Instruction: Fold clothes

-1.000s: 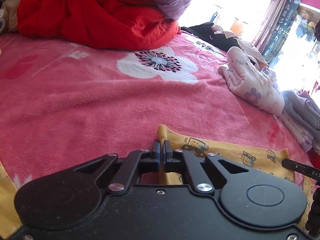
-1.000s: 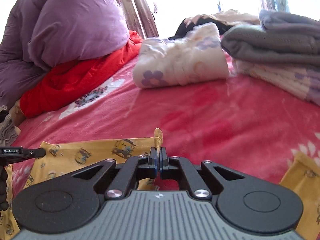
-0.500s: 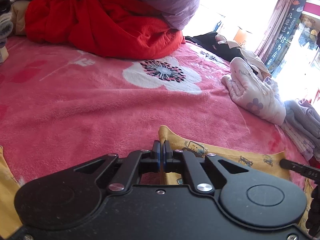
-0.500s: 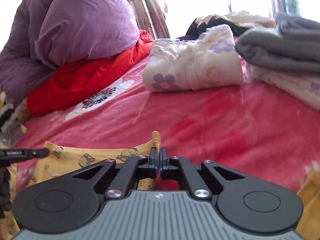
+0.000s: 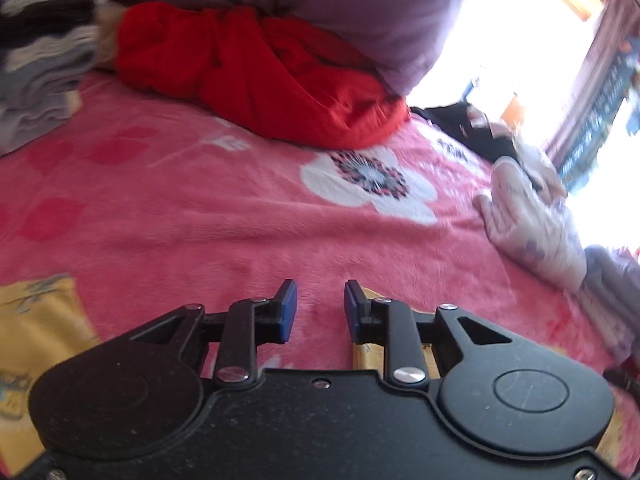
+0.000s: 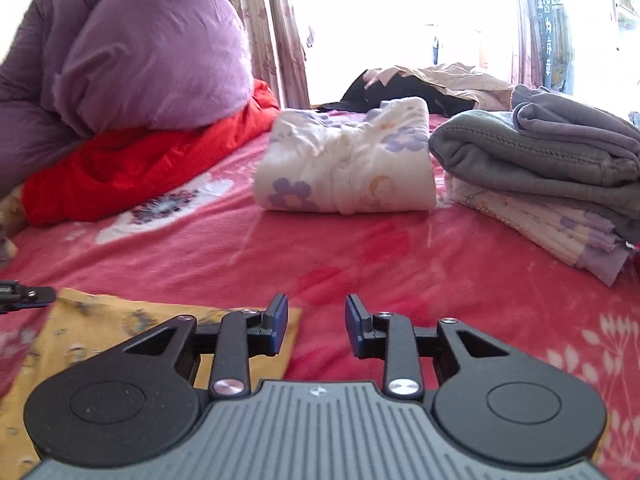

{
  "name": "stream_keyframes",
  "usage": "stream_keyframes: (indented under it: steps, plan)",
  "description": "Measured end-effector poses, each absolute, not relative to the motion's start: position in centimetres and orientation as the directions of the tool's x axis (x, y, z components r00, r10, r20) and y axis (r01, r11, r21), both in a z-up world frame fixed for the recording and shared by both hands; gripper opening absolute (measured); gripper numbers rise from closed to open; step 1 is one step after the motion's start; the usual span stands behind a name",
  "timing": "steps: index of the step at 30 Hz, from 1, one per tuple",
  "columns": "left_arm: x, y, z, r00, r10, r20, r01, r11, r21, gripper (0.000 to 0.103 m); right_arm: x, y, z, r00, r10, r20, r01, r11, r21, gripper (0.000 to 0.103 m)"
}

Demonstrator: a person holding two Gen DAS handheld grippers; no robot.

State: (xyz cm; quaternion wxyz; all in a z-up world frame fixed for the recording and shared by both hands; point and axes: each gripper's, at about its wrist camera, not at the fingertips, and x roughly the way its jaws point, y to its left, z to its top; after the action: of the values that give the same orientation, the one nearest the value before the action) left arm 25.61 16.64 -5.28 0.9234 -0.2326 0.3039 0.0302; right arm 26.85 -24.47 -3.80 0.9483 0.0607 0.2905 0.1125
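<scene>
The yellow printed garment [image 6: 100,320] lies flat on the pink blanket [image 6: 360,248], below and left of my right gripper [image 6: 316,312]. That gripper's jaws are opening and nothing is between them; only blanket shows through the gap. My left gripper [image 5: 320,300] hovers over the blanket, its jaws also opening with nothing between them. A strip of the yellow garment [image 5: 364,354] shows under its right finger, and another part [image 5: 36,320] lies at the lower left. A fingertip of the left gripper [image 6: 24,294] pokes in at the left edge of the right wrist view.
A folded white floral garment [image 6: 348,168] and a stack of grey and lilac folded clothes [image 6: 540,160] sit ahead on the right. A red quilt [image 6: 140,160] under a purple duvet [image 6: 152,60] fills the far left. Striped folded clothes [image 5: 40,60] lie at the far left.
Both grippers were shut on the yellow garment's raised edge; now both stand open and the cloth has dropped flat on the blanket. Both views have shifted a little.
</scene>
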Motion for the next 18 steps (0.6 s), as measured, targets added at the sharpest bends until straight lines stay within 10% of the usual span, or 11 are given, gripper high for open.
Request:
stream_keyframes:
  steps: [18]
  plan:
    - [5.6,15.6,-5.5,0.735,-0.207,-0.645,-0.263,0.79,-0.554,0.027,6.2,-29.7,-7.0,0.758,0.306,-0.576,0.133,0.792,0.596,0.043]
